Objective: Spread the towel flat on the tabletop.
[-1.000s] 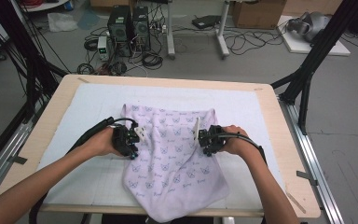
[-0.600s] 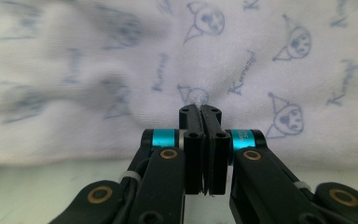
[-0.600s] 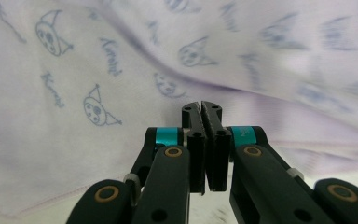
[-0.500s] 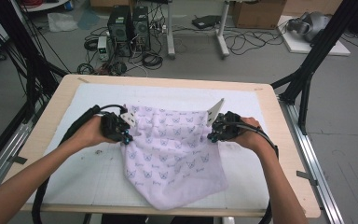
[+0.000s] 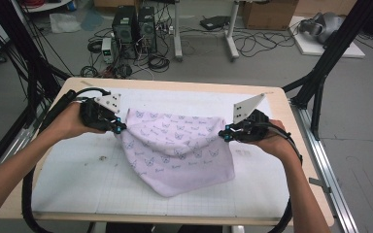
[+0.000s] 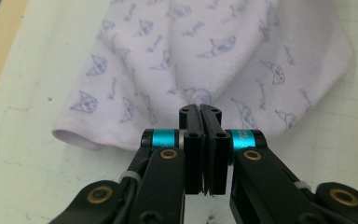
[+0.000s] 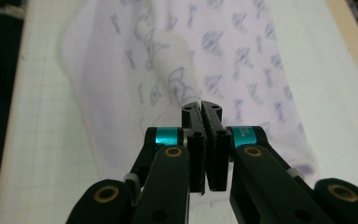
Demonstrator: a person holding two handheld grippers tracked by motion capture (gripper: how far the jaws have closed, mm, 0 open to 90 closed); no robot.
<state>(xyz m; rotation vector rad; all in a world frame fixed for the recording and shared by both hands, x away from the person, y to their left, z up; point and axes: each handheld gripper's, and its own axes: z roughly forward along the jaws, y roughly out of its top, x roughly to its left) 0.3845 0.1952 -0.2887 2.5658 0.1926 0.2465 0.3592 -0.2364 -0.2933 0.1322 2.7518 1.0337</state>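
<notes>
Two black two-jaw grippers pinch the same thing, a pale lilac cloth printed with small blue cat faces [image 5: 175, 148], one at each upper corner. The left gripper [image 5: 118, 128] has its jaws pressed together on the cloth's left corner; in the left gripper view [image 6: 200, 111] the pads meet with almost no gap and the fabric runs straight out from between their tips. The right gripper [image 5: 224, 134] is clamped the same way on the right corner, and in the right gripper view [image 7: 202, 108] a gathered ridge of cloth leads away from the closed tips.

Between the two grips the top edge of the cloth hangs in a shallow sag, lifted off the surface, while the lower part droops down to a rounded point that rests on the white gridded mat [image 5: 77, 179] covering the light wooden table [image 5: 175, 83]. The cloth sits about midway across the mat, slightly nearer the person's edge. Each hand wraps its gripper's body, the left hand [image 5: 70, 121] and the right hand [image 5: 272, 141] well apart, with black cables trailing back along the forearms.
</notes>
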